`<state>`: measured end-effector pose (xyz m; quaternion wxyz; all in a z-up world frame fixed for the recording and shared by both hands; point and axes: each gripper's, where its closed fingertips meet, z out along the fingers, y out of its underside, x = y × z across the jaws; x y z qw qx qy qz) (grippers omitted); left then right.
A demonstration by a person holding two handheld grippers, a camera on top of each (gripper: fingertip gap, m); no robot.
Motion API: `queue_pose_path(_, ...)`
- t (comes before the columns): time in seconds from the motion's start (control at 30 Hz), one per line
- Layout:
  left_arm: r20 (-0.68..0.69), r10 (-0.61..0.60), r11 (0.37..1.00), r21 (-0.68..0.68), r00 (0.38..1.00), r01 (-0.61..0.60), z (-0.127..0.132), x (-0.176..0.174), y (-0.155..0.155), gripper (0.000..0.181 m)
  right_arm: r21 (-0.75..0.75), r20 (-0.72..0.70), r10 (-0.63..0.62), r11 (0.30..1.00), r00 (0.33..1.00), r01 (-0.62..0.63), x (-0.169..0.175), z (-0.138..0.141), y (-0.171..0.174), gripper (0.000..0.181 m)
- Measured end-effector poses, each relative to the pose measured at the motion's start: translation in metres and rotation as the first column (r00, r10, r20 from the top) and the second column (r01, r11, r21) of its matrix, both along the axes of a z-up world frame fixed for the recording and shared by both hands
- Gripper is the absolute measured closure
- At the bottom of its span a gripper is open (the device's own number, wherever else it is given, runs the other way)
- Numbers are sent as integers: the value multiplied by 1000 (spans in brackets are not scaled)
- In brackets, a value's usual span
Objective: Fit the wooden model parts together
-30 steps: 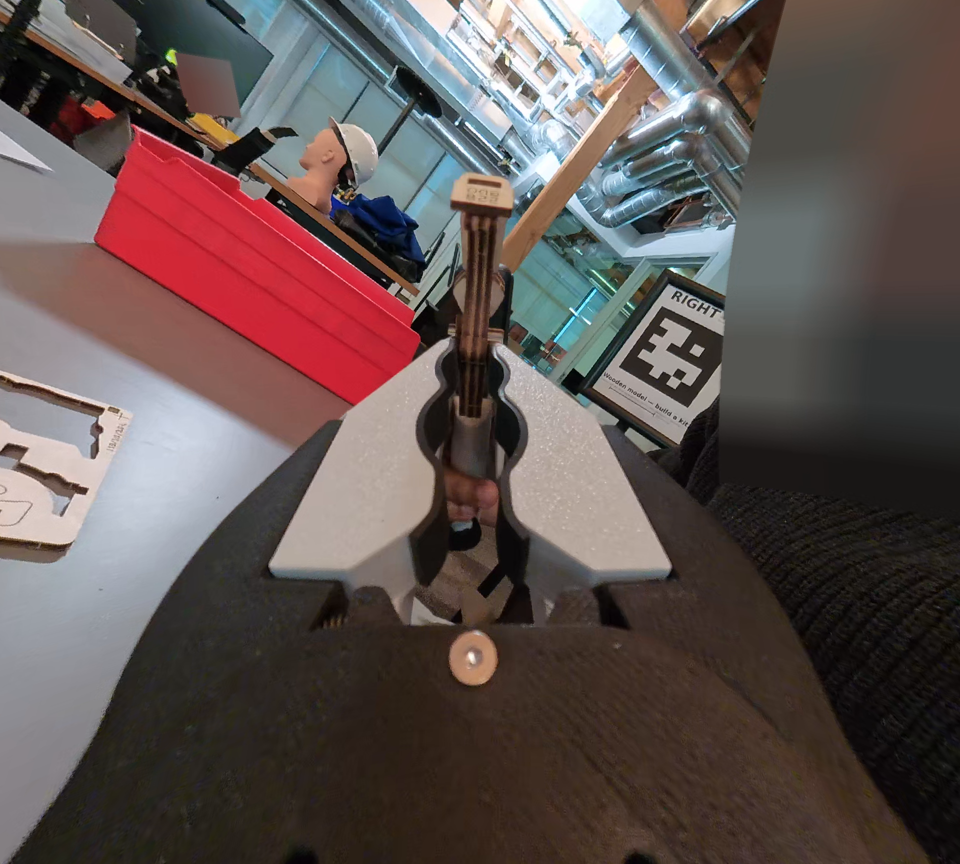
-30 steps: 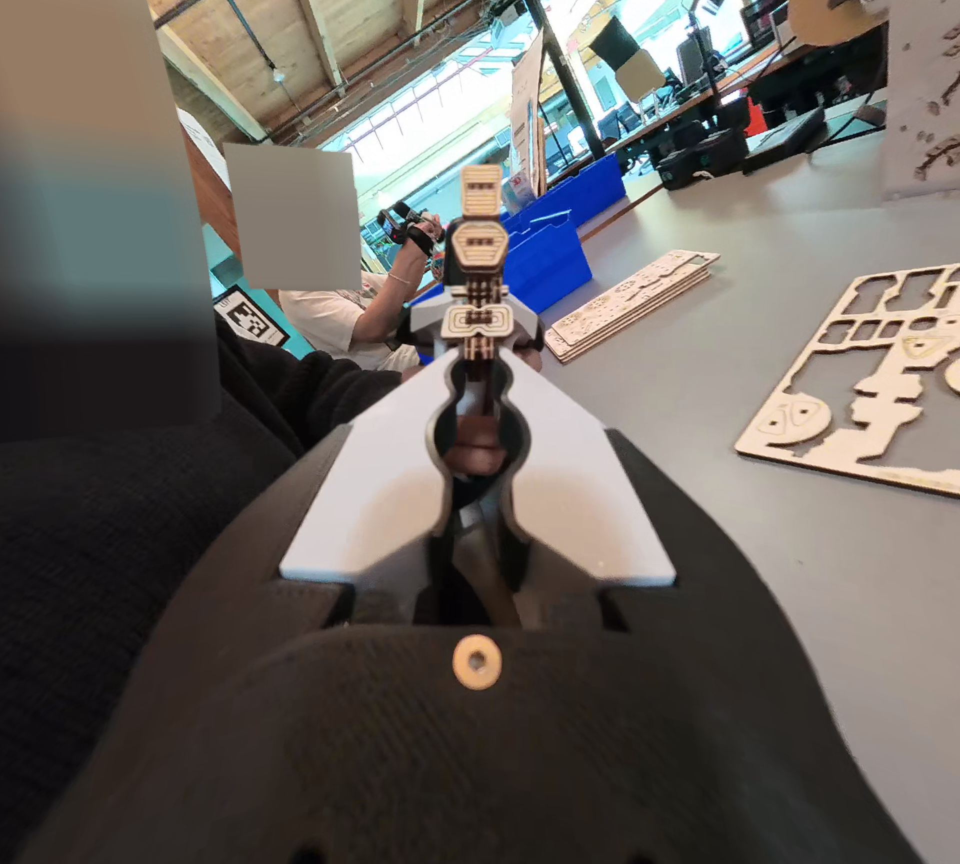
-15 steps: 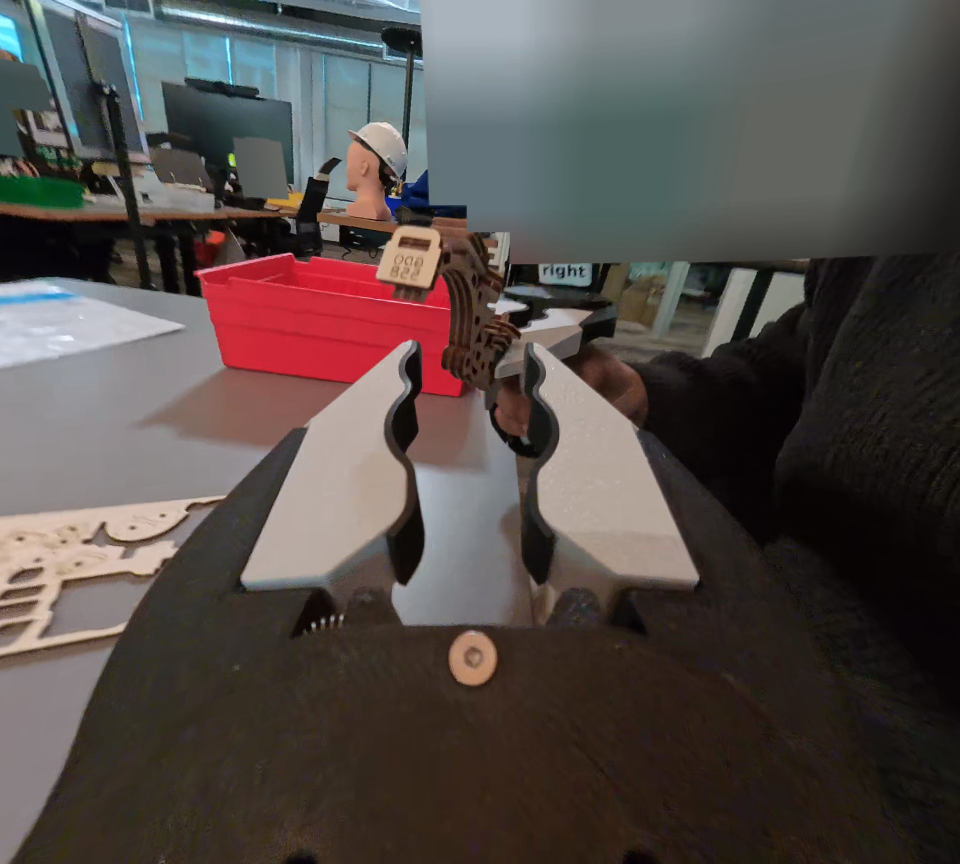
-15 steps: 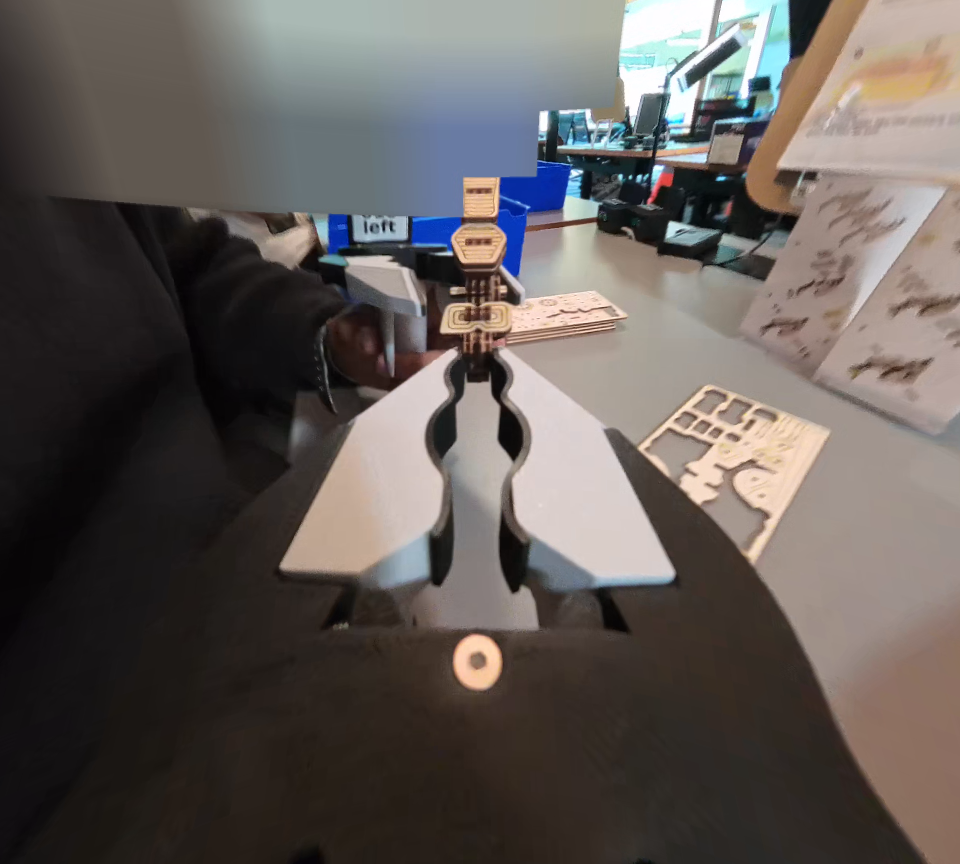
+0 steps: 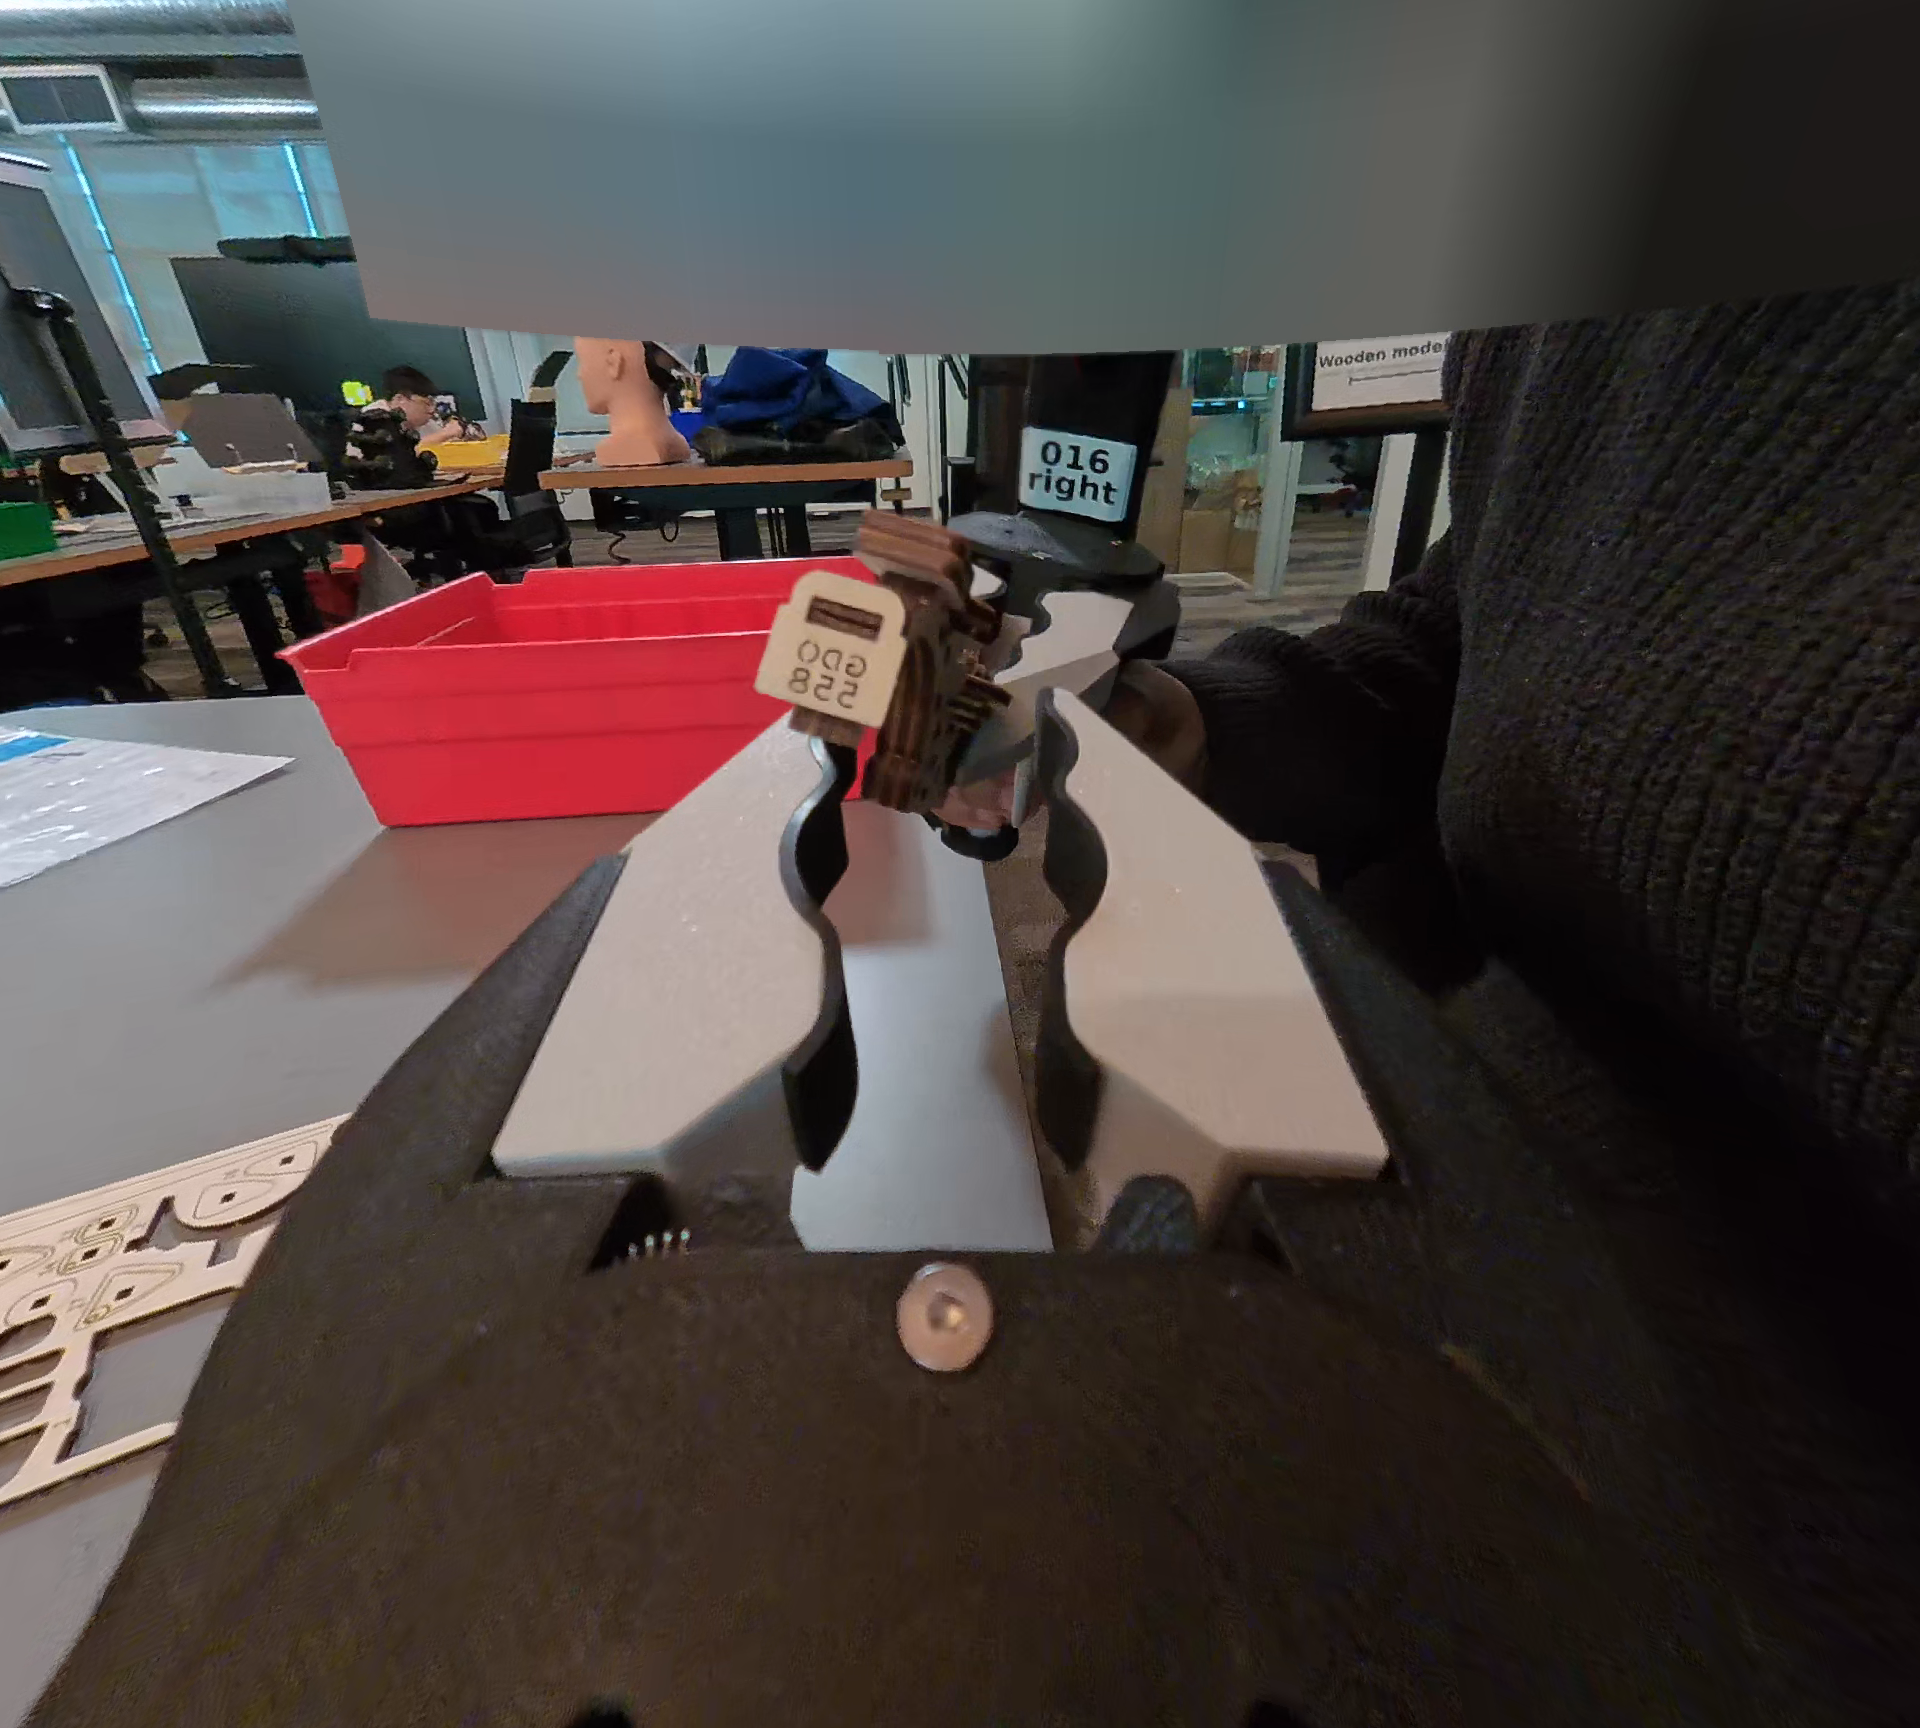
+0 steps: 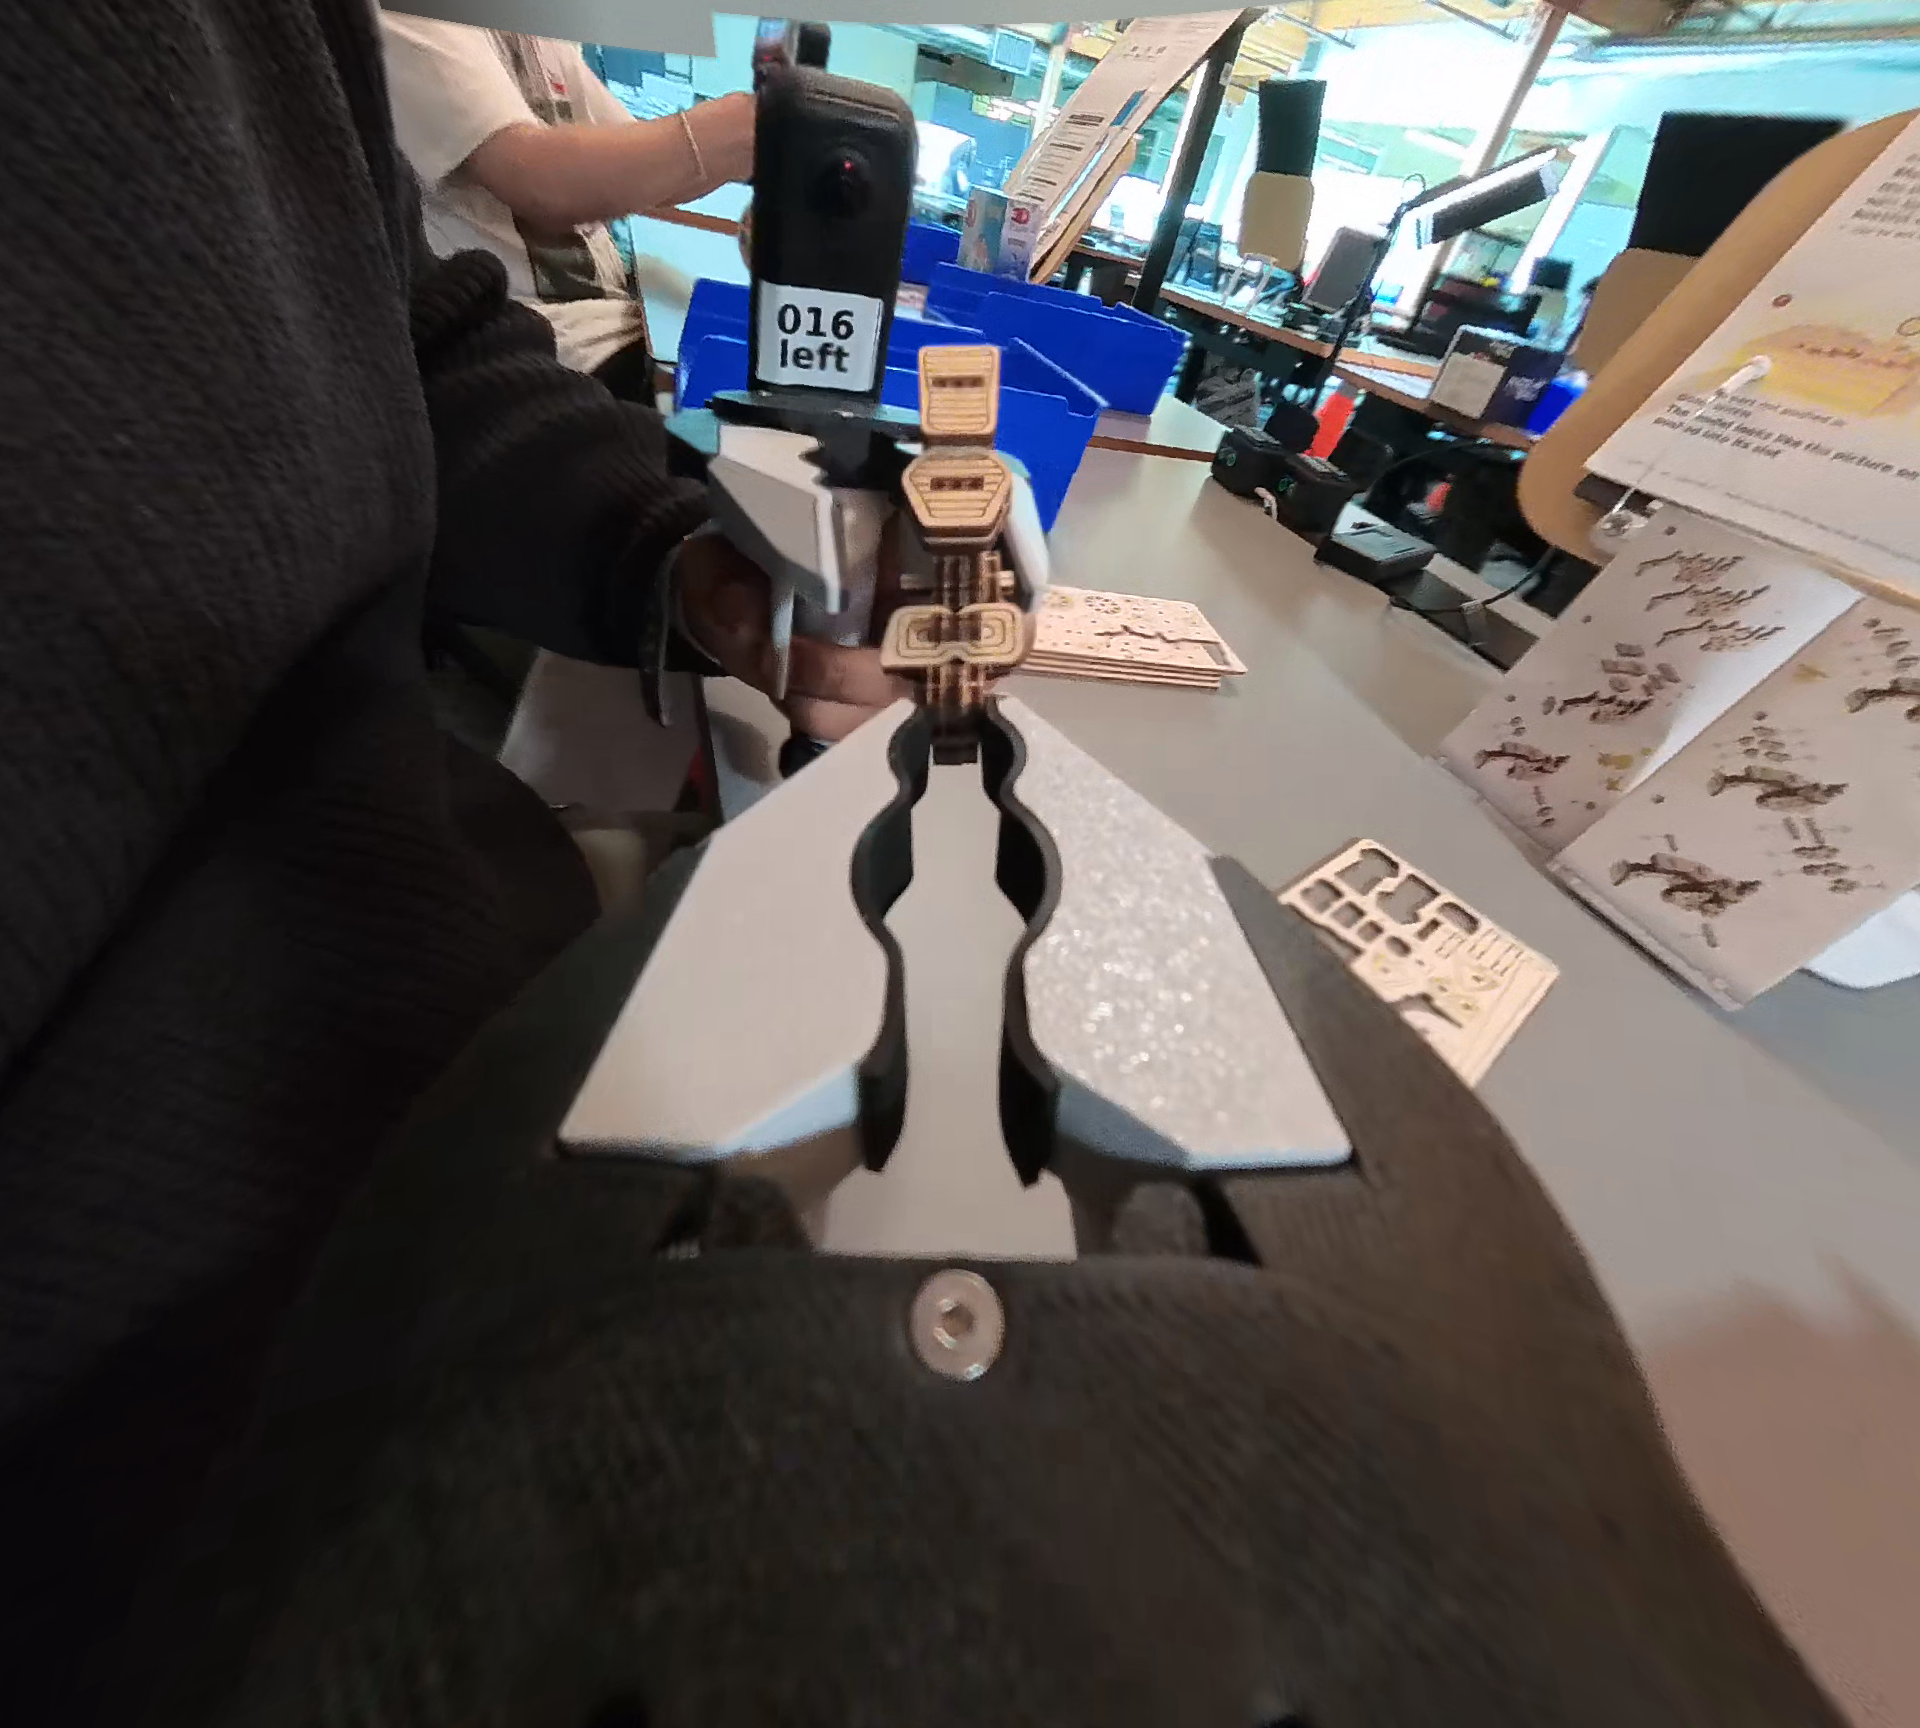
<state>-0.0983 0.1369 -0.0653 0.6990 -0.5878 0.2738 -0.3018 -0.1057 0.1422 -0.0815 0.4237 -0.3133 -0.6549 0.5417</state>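
Right claw [image 6: 951,722] clenched on foot of small layered wooden model [image 6: 951,566], held upright above surface [image 6: 1299,639]; left claw [image 5: 935,743] released beside it; likely light, thin, brittle plywood, best pinched across stacked core, not tabs.

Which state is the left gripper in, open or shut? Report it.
Open. The left gripper's jaws stand apart with bare table visible between them; the wooden model is pinched only by the right gripper.

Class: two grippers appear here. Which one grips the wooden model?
The right gripper, shut on the wooden model's lower end. The left gripper stands open, holding nothing.
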Motion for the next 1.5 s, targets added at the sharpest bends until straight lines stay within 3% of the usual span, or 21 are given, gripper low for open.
queue_pose_path(0.03,-3,2,1000,-3,1000,-2,-1,0,1,151,-32,14,10,999,1000,-9,0,-1,1,173)
queue_pose_path(0.37,34,43,998,-40,998,-41,-5,-10,11,156,-320,112,96,946,989,-55,-2,-6,11,173)
queue_pose_path(0.93,24,-1,1000,-11,1000,2,-3,-9,7,165,-169,70,94,982,993,-81,2,-5,1,173)
queue_pose_path(1.17,12,15,1000,12,1000,-15,-4,-11,9,164,-237,-19,45,970,999,-48,5,15,15,135)
queue_pose_path(1.3,-41,38,999,37,998,-36,-8,-11,10,165,-282,-31,51,958,998,-58,9,27,11,135)
queue_pose_path(1.5,-192,56,995,94,980,-39,-20,1,8,164,-143,57,49,989,997,-40,7,13,-5,142)
